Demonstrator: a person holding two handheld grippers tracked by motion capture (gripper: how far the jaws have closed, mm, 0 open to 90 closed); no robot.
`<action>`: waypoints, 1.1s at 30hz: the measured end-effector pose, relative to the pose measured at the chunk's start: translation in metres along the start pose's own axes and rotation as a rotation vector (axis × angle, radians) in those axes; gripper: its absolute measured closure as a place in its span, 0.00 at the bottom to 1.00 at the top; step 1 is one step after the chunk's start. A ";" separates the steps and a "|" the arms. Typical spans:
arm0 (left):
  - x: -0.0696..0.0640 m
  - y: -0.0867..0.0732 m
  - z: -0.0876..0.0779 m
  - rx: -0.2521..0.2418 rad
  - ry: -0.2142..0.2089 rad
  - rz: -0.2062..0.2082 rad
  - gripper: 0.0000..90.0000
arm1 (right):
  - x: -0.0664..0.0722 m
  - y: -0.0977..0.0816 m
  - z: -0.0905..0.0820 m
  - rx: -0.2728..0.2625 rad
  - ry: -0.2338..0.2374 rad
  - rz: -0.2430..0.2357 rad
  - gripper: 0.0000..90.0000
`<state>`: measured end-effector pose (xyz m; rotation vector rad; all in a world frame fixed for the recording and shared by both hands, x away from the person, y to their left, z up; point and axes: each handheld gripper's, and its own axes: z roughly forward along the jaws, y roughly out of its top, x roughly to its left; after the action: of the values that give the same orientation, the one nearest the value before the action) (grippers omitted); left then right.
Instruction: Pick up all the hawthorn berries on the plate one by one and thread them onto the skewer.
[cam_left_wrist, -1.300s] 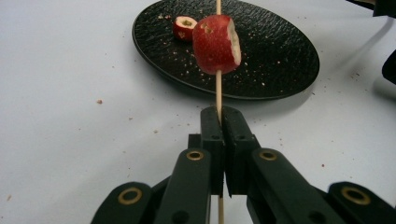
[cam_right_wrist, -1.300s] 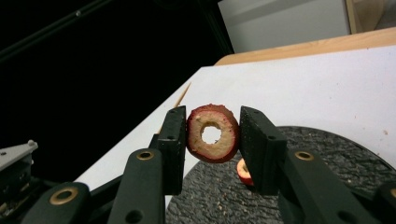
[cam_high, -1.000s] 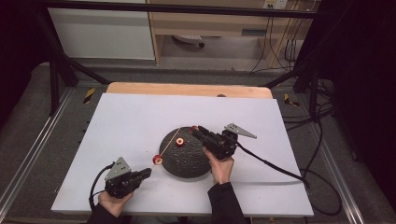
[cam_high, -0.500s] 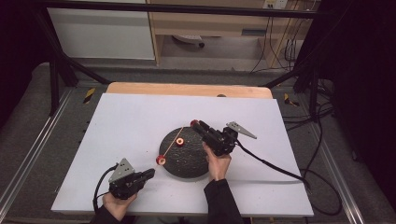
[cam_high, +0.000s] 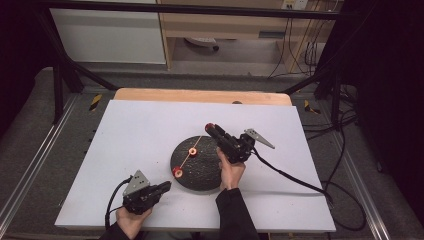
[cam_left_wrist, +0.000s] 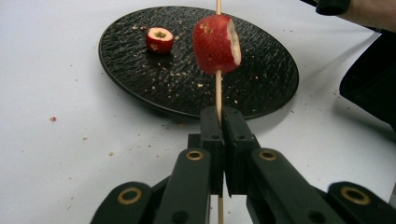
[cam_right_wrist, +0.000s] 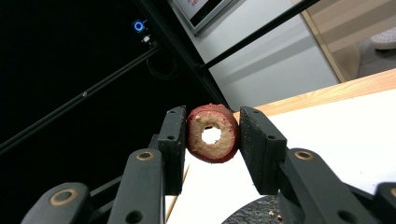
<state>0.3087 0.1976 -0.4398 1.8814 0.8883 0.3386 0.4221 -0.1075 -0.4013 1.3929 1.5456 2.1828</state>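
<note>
Work in hand, judged: threading red cored fruit rings onto a thin wooden skewer (cam_left_wrist: 218, 93).

Skewer clamped near its lower end in left gripper (cam_left_wrist: 223, 122), jaws fully closed on the stick. Long axis in high view running from near-left up and away to the right, across the round black textured plate (cam_high: 200, 175). Already on the stick: one red fruit piece (cam_left_wrist: 216, 44), partway up, cut face to the right in left gripper view. Second small red piece (cam_left_wrist: 159, 39) lying on the plate's far-left part in that view; whether on the stick or not, cannot tell.

Red fruit ring with a cored hole (cam_right_wrist: 213, 133) pinched by its skin sides in right gripper (cam_right_wrist: 212, 135), jaws closed as far as the ring allows, hole facing the camera. In high view, right gripper (cam_high: 209, 127) raised past the plate's far edge, close to the skewer's free tip.

Deciding relation: hole axis versus skewer axis. Tip lying below and just left of the ring in right gripper view. Likely need: bring hole in line with tip.
</note>
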 end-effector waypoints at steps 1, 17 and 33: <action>-0.001 0.000 0.001 -0.002 -0.002 -0.003 0.97 | 0.000 -0.001 0.000 -0.001 -0.001 0.001 0.70; -0.009 0.004 0.012 -0.009 -0.009 -0.029 0.97 | -0.001 -0.003 0.002 -0.054 -0.003 0.024 0.70; -0.009 0.006 0.015 -0.026 -0.024 -0.053 0.97 | -0.001 -0.007 0.003 -0.061 0.002 0.033 0.70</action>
<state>0.3136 0.1796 -0.4400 1.8307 0.9120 0.2931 0.4221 -0.1029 -0.4076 1.4080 1.4540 2.2316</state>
